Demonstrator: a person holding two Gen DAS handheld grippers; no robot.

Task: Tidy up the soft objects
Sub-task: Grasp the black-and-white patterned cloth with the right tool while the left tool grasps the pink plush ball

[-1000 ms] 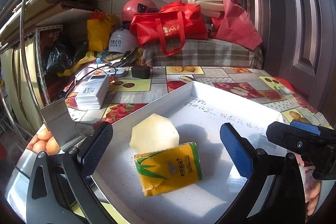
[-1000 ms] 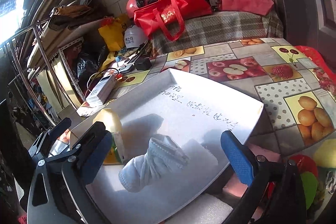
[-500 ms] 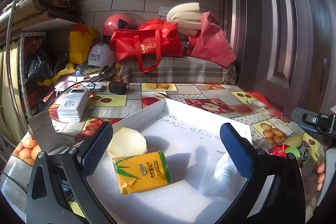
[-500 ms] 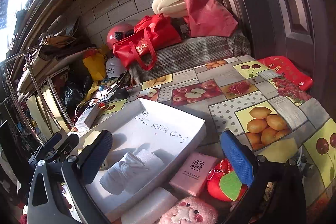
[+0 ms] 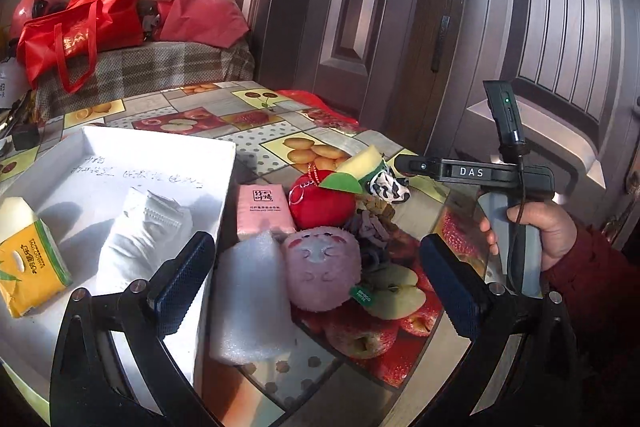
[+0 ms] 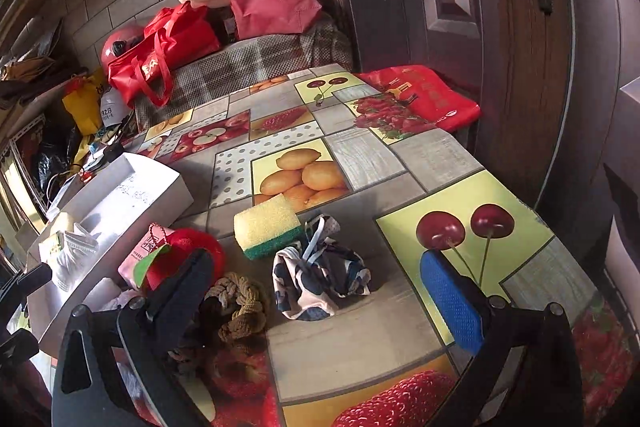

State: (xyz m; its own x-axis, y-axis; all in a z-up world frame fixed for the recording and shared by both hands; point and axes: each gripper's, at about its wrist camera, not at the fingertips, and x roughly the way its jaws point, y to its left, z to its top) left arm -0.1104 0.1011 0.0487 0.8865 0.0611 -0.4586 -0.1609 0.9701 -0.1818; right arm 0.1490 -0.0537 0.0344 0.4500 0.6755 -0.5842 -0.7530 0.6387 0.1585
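Hand-held grippers [image 5: 316, 287] [image 6: 324, 301] — both agape, empty

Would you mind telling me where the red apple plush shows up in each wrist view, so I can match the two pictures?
Left wrist view: the apple plush sits at centre, right of the pink tissue pack.
Right wrist view: apple plush at lower left, partly behind a hand-held gripper finger.
Shared landmark: the white tray, to the plush's left in both.
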